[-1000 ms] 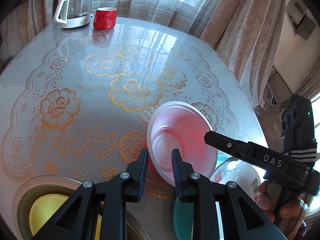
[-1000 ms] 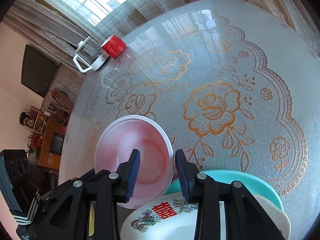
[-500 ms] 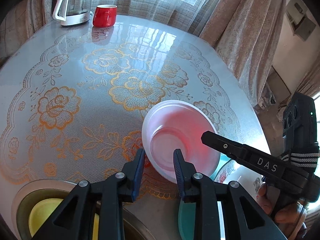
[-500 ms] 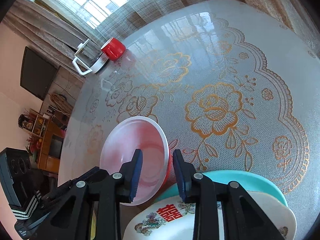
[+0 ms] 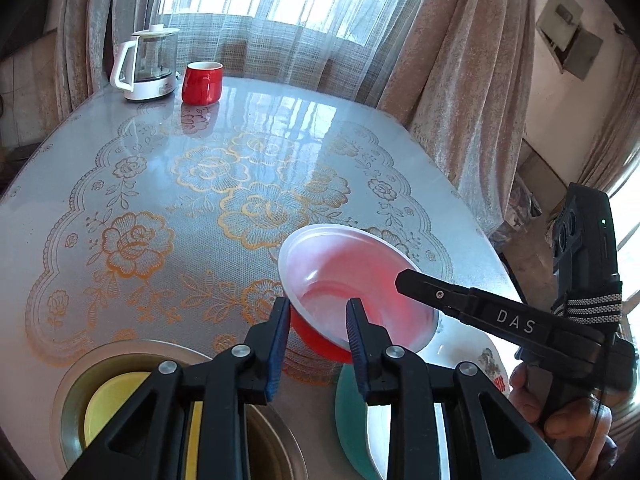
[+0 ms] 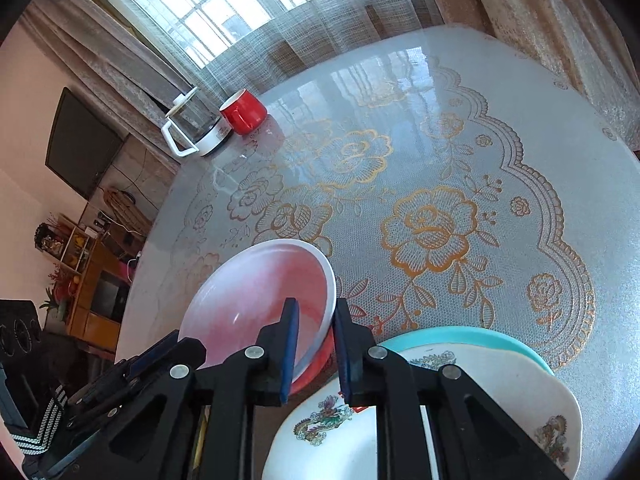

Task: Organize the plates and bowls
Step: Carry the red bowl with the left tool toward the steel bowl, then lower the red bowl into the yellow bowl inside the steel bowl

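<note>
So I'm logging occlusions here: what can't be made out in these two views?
- Left wrist: round yellow plate in the metal basin, half hidden by the left gripper.
- Right wrist: red characters on the white dragon-pattern plate, covered by the right gripper.
- Both: teal plate, mostly buried.

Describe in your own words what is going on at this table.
A person works a claw in each hand. The right claw is shut on the rim of a red bowl, holding it tilted over the table. The left claw is open beside the bowl's near edge. Nearby, a white dragon plate lies on a teal plate, and a yellow plate sits in a metal basin.
</note>
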Available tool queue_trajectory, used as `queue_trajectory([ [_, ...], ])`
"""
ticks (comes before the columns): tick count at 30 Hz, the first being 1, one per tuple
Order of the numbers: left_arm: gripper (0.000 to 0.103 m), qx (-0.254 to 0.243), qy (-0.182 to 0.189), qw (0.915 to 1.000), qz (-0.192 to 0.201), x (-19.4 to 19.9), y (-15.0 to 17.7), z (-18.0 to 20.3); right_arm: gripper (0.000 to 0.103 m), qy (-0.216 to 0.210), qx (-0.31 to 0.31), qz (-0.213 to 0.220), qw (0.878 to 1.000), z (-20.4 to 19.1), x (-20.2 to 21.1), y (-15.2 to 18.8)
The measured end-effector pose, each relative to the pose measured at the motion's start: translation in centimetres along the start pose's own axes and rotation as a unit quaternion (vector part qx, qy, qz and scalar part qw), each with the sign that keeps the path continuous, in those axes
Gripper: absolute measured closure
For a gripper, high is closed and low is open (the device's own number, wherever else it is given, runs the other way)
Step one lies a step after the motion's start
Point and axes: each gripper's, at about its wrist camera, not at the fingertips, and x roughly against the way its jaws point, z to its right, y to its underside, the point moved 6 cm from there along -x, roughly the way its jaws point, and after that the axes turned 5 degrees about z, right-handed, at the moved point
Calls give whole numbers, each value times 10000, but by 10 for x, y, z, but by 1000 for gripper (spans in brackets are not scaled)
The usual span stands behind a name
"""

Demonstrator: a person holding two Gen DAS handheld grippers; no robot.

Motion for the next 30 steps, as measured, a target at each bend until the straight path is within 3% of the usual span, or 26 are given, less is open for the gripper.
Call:
queue_trajectory([
  [12, 75, 231, 110, 9994, 249, 40, 16, -3, 86, -179, 60, 112, 9998, -21, 23, 22],
  [30, 75, 307, -146, 9979, 549, 102, 50, -36, 86, -435, 441, 73, 9980, -75, 31, 64],
])
